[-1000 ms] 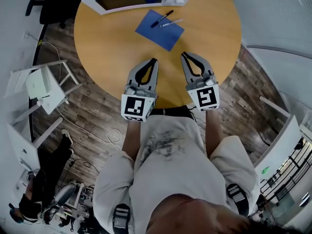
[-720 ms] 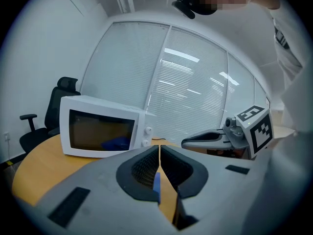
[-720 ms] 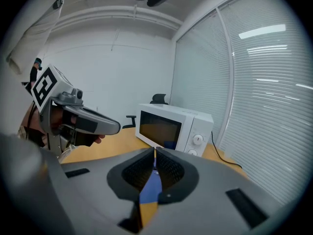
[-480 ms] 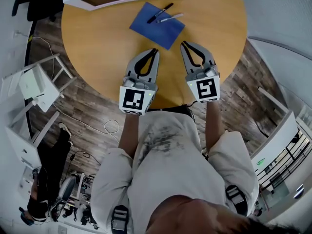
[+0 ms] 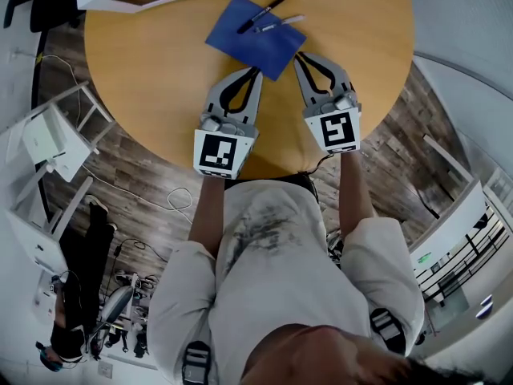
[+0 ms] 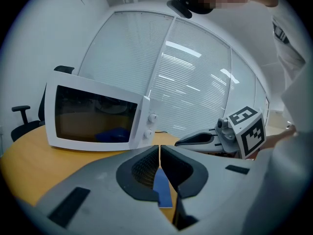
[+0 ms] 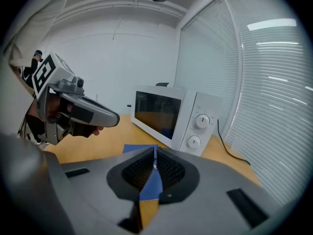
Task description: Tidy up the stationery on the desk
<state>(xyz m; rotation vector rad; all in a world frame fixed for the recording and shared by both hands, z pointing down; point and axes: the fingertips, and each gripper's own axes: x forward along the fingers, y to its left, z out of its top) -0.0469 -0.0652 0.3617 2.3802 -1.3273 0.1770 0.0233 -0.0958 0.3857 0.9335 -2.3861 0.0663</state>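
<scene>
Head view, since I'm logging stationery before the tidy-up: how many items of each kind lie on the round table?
Pens: 2, a black pen and a silver pen
Blue notebook: 1
Total: 3

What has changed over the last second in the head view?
The left hand-held gripper and right hand-held gripper advanced over the table until their tips flank the near corner of the blue notebook. Nothing was gripped or released; both stay shut and empty. The black pen and silver pen still lie on the notebook.
</scene>
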